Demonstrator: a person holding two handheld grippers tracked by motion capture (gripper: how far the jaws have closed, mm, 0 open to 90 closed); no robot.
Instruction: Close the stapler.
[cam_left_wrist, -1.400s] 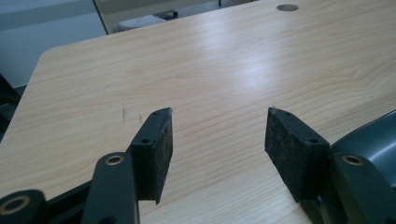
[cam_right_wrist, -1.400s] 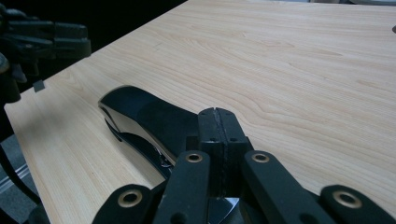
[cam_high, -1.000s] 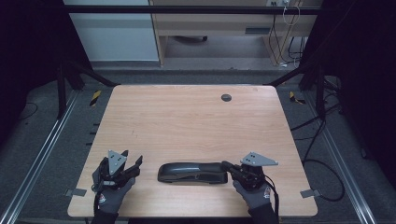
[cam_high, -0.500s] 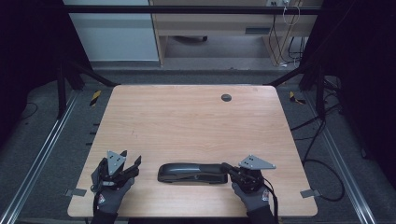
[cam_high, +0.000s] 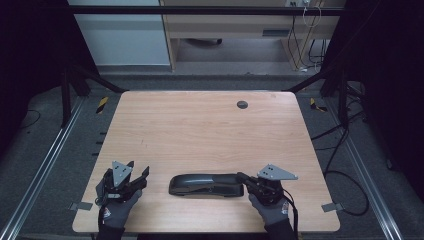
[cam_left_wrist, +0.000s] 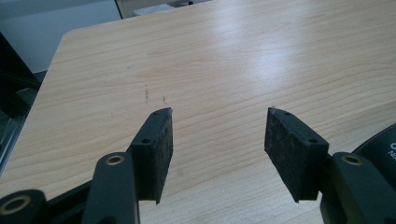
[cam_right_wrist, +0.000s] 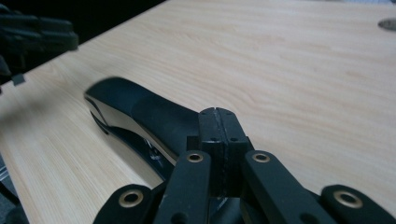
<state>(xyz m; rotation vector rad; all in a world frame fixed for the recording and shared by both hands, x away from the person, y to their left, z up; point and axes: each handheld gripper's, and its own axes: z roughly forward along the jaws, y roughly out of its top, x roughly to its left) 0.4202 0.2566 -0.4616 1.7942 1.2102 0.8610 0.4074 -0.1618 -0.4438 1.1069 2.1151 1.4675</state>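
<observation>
A black stapler lies on its side-to-side length near the front edge of the wooden table. My right gripper is shut, pads pressed together with nothing between them, its tip at the stapler's right end. In the right gripper view the closed tips sit just above the rear of the stapler. My left gripper rests at the front left, open, a short gap left of the stapler. Its pads stand wide apart over bare wood, and the stapler's edge shows at the lower right.
A round dark grommet sits in the table's far middle. Metal rails run along both sides of the table, and cables lie on the floor at the right. The left gripper shows far off in the right gripper view.
The right gripper has shifted only slightly at the stapler's end. The left gripper and the stapler have stayed in place.
</observation>
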